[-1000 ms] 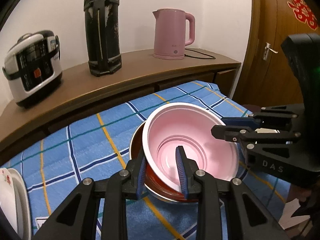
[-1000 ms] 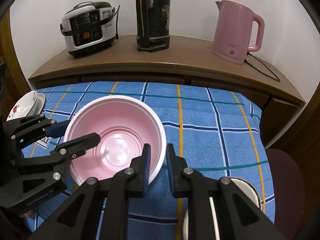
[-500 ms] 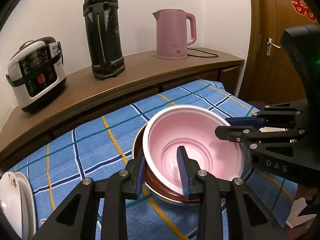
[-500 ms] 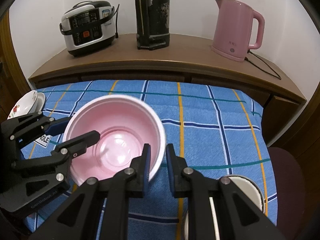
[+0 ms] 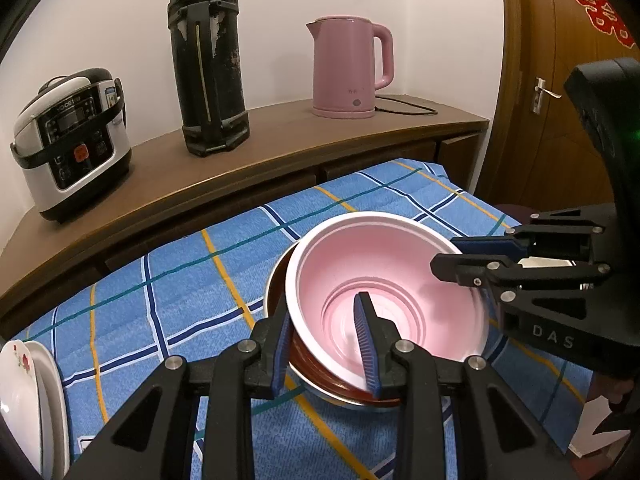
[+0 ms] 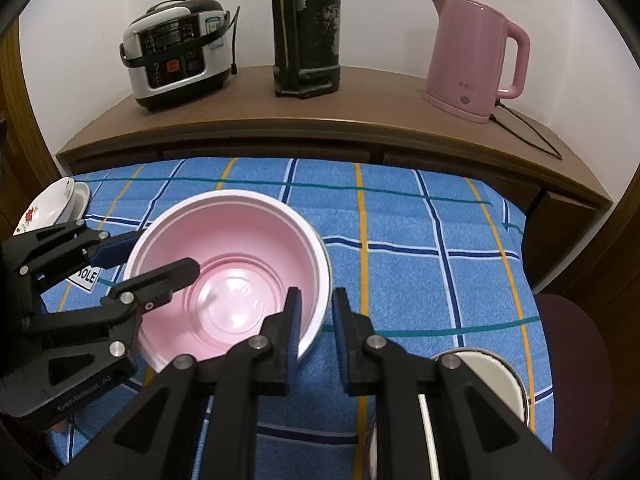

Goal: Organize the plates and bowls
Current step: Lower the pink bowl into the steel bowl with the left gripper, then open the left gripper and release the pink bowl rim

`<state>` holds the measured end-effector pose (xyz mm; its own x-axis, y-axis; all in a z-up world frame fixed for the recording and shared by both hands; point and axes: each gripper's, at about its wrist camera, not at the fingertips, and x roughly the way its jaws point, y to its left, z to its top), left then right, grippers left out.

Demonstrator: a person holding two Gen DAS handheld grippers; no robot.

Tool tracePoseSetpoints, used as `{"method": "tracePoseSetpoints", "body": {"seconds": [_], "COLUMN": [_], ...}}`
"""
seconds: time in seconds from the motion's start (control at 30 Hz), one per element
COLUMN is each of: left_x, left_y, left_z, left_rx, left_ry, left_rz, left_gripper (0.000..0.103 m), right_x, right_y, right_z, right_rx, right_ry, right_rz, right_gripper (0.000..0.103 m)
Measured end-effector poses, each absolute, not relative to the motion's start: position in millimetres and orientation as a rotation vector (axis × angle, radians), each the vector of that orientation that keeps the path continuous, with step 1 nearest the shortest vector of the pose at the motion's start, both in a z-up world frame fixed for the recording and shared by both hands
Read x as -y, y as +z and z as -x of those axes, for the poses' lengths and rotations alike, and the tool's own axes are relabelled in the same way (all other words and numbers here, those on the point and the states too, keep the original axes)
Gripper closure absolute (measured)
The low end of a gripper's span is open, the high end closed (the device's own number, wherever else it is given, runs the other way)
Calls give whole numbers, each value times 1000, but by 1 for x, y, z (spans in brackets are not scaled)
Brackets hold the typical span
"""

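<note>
A pink bowl (image 5: 384,280) with a white rim sits tilted inside a dark red bowl (image 5: 320,376) that rests in a metal bowl on the blue checked cloth. My left gripper (image 5: 326,344) straddles the pink bowl's near rim, one finger outside and one inside. My right gripper (image 6: 314,320) straddles the opposite rim (image 6: 320,280), and in the left wrist view it (image 5: 452,256) reaches in from the right. Both pairs of jaws look closed on the rim.
A flowered white dish (image 5: 16,384) on a plate lies at the cloth's left edge (image 6: 48,204). A white enamel bowl (image 6: 492,376) sits near the right gripper. A rice cooker (image 5: 68,140), black thermos (image 5: 208,60) and pink kettle (image 5: 348,68) stand on the wooden sideboard behind.
The pink bowl has sunk a little lower into the dark red bowl with both grippers still on its rim. The left camera has tilted slightly.
</note>
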<state>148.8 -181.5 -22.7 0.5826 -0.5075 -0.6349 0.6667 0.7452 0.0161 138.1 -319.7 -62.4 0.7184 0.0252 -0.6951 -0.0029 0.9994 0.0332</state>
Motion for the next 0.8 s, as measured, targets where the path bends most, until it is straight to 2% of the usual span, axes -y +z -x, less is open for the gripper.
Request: {"method": "tracePoseSetpoints", "body": {"seconds": [0.17,0.23,0.3,0.33,0.4,0.43,0.5,0.57,0.8], "left_x": [181,181,179,180,180,178,173,170,169], "left_y": [-23,-22,-20,-19,-17,-16,-15,-15,-17], "left_z": [-148,-148,-148,-146,-144,-144,-149,-153,-157], "left_rx": [-648,-646,-642,-630,-602,-591,-600,-612,-611], "left_ry": [-689,-691,-703,-701,-661,-644,-638,-634,-617], "left_rz": [-264,-257,-246,-249,-266,-266,-235,-217,-223], "left_gripper": [70,66,51,47,26,25,25,25,25], "right_x": [320,320,320,322,323,323,324,325,327], "right_y": [-63,-62,-60,-58,-56,-55,-54,-52,-45], "right_z": [-138,-136,-134,-133,-131,-131,-129,-127,-118], "right_rx": [-767,-762,-748,-739,-726,-724,-716,-702,-674], "right_ry": [15,15,13,12,4,1,-1,-4,7], "right_rz": [-30,-28,-33,-39,-43,-42,-51,-58,-61], "right_gripper": [86,86,85,82,78,78,68,63,58]}}
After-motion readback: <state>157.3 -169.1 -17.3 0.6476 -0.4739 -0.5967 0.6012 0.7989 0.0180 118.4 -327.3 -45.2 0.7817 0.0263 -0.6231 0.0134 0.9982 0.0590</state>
